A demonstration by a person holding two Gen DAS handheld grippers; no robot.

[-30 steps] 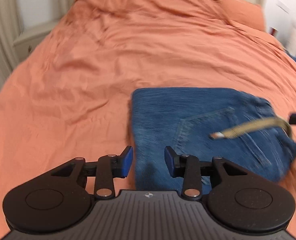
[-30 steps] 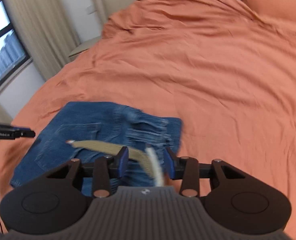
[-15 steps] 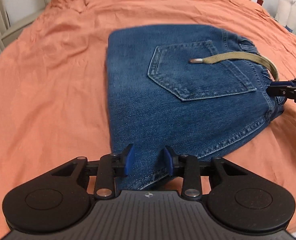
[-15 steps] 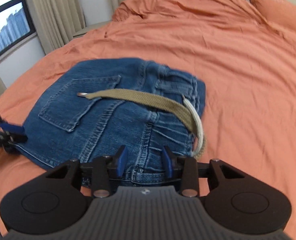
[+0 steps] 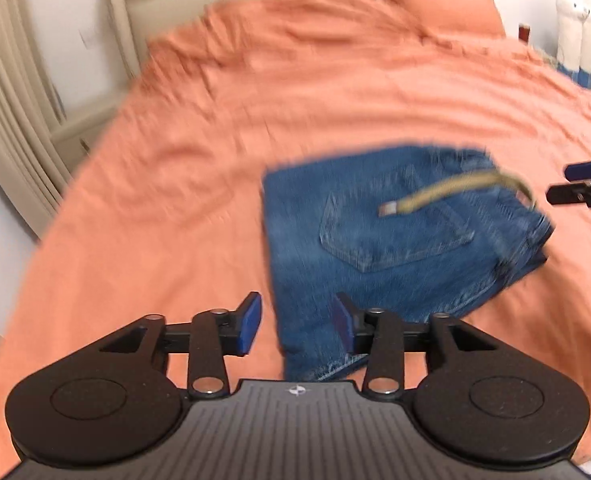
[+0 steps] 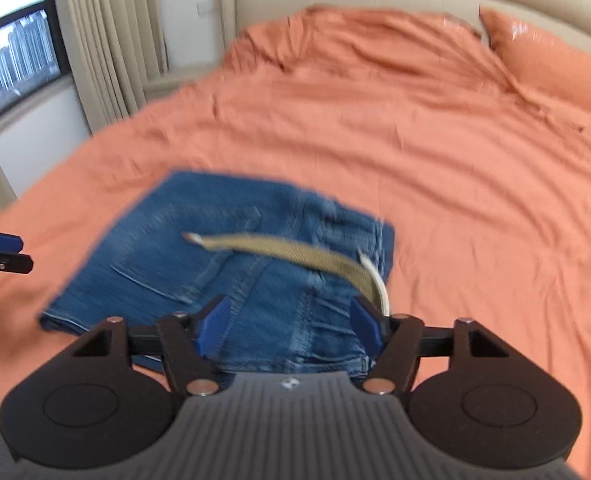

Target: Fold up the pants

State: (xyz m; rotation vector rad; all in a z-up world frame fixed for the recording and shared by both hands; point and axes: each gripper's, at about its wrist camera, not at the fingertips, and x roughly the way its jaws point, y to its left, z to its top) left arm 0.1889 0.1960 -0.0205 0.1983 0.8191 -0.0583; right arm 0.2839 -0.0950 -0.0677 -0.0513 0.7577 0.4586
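Left wrist view: left gripper [image 5: 295,326] has backed up & away vs 0.5 s ago, jaws wider now, holding nothing. Pants [image 5: 395,248] lie as 1 folded bundle, centre-right on the bed [image 5: 175,152]; 1 belt [image 5: 455,192] on top. Fold looks done.

Right wrist view: right gripper [image 6: 291,326] also pulled back, jaws spread wide, empty. 1 pants bundle [image 6: 215,256] near-left, 1 belt [image 6: 279,250], 1 pillow [image 6: 555,68] far right.

Belt [image 6: 295,250] atop pants [image 6: 231,264] on bed [image 6: 455,184]
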